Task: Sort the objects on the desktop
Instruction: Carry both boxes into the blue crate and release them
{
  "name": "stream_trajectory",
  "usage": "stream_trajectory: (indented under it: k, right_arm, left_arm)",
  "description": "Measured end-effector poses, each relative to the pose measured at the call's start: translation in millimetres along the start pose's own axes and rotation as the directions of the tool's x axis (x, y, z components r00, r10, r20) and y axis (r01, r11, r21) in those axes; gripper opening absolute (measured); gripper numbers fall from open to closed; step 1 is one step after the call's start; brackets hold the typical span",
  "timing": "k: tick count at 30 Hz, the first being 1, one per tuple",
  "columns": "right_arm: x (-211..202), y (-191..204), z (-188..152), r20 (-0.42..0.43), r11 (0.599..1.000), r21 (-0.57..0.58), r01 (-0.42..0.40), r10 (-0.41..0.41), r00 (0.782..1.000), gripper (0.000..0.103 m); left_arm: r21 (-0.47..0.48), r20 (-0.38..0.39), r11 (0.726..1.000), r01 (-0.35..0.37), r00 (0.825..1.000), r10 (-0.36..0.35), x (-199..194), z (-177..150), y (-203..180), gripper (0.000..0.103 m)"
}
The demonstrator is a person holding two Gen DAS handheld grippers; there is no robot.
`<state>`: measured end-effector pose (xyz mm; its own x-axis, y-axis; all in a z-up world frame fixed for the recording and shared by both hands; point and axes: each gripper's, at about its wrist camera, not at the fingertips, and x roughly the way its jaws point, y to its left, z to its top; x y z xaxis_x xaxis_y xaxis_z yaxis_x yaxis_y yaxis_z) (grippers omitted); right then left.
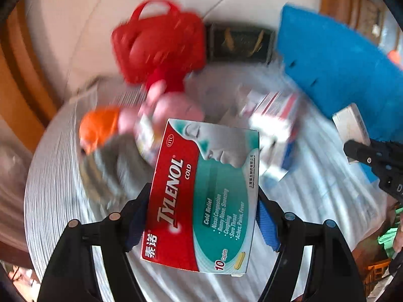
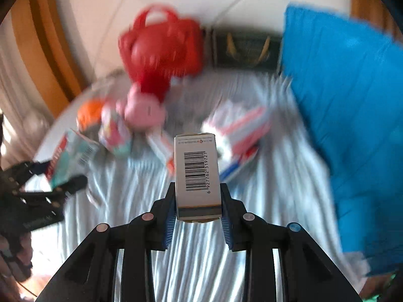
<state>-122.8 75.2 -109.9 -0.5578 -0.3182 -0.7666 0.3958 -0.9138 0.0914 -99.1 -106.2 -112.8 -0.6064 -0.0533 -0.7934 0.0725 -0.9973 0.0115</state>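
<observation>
L gripper (image 1: 202, 201) grips Tylenol box (image 1: 201, 196); R gripper (image 2: 197, 201) grips barcoded, prob. medicine, box (image 2: 196, 173).

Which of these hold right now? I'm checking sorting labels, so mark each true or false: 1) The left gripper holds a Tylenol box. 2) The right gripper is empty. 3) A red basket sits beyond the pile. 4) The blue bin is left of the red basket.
1) True: the left gripper clamps the Tylenol box.
2) False: the right gripper grips a white barcode box.
3) True: the red basket stands behind the clutter.
4) False: the blue bin is to its right.
</observation>
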Motion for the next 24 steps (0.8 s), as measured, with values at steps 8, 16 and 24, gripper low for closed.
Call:
stream_trajectory:
  k: [8,16,24]
  right_arm:
    - [-124.3,-66.0,60.6,0.266,0.993,0.081,0.082,-0.101,0.959,0.030]
    - [-201.4,-178.1,114.0,0.340,0.945,0.188,0.269,-0.319,0.885,0.030]
    - [-196.7,-285.4,156.9,0.211,0.890,0.258,0.375,-0.431,0.877,0.030]
  left_arm:
    - [0.178,0.228,0.976,0.128,0.959,-0.168,-65.0,108.4,-105.2,0.074]
    - [0.322,0.309,0.927,0.191,0.905,-0.294,-89.2,207.6,-239.5,0.074]
    - [0.425,0.248,0.881,0.207,0.910,-0.333,-55.1,265.7,-357.1,0.074]
